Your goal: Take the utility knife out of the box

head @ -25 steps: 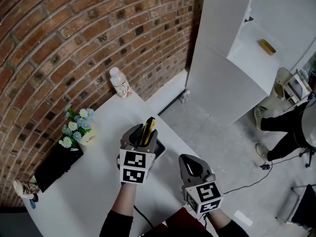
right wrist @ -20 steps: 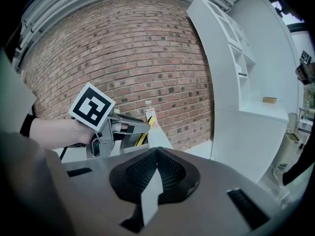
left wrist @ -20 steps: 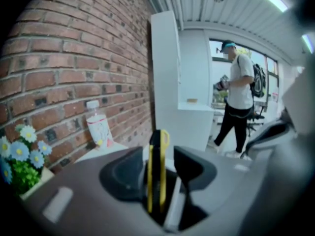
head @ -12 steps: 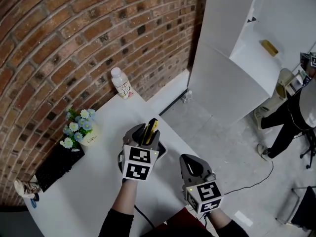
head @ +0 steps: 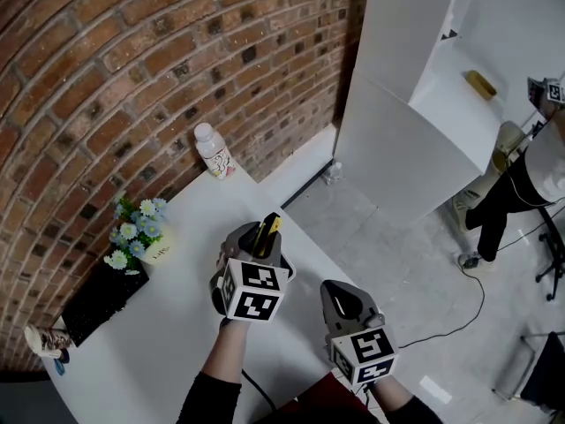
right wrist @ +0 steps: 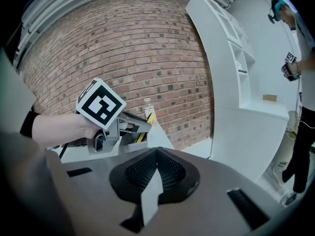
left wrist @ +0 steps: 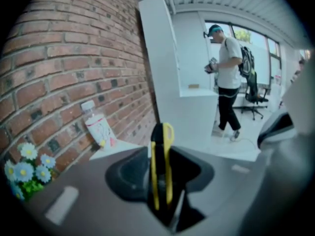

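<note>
The utility knife [head: 267,230], yellow and black, stands upright between the jaws of my left gripper [head: 263,239], above the white table [head: 177,325]. In the left gripper view the utility knife [left wrist: 161,161] fills the narrow gap of the left gripper [left wrist: 160,154], and its tip sticks out past the jaws. The jaws have just been closing, with the knife between them. The right gripper view shows the knife [right wrist: 147,119] slanting up out of that gripper, over the pale box [right wrist: 129,145]. My right gripper [head: 346,300] hangs nearer me, shut and holding nothing, its pads [right wrist: 147,173] pressed together.
A small bottle [head: 214,150] stands by the brick wall. A pot of flowers [head: 134,232] and a black tray [head: 101,294] sit at the table's left. A white cabinet [head: 415,131] stands to the right, with a person [head: 521,193] beyond it.
My left gripper has rolled a little, so its marker cube shows a different face. The knife stays in its jaws. The right gripper has not moved. The person in the background has shifted.
</note>
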Tool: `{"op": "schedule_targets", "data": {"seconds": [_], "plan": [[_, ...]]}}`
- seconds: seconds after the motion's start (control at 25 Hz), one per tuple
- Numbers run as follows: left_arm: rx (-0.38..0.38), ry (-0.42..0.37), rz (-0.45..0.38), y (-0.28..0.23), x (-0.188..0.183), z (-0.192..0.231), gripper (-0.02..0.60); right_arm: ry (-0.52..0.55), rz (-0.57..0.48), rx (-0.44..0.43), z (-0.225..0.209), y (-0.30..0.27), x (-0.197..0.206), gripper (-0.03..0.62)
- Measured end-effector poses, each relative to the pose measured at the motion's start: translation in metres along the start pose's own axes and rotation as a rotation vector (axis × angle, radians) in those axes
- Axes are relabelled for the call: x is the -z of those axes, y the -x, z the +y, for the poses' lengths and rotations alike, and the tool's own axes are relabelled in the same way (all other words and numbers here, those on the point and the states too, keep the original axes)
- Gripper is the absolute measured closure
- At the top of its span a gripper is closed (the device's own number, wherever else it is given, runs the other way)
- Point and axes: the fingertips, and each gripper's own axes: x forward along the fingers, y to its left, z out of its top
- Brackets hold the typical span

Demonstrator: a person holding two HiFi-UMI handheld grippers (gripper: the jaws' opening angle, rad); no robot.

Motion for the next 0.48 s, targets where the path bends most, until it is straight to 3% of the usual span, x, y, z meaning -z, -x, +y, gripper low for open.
{"op": "schedule_targets", "data": {"seconds": [0.48], "plan": [[-0.007,-0.009,-0.015,0.0007,-0.0018,-0.0012,0.465,0.002,0.01,-0.003,0.002,0.0003,0.0017,0.586]]}}
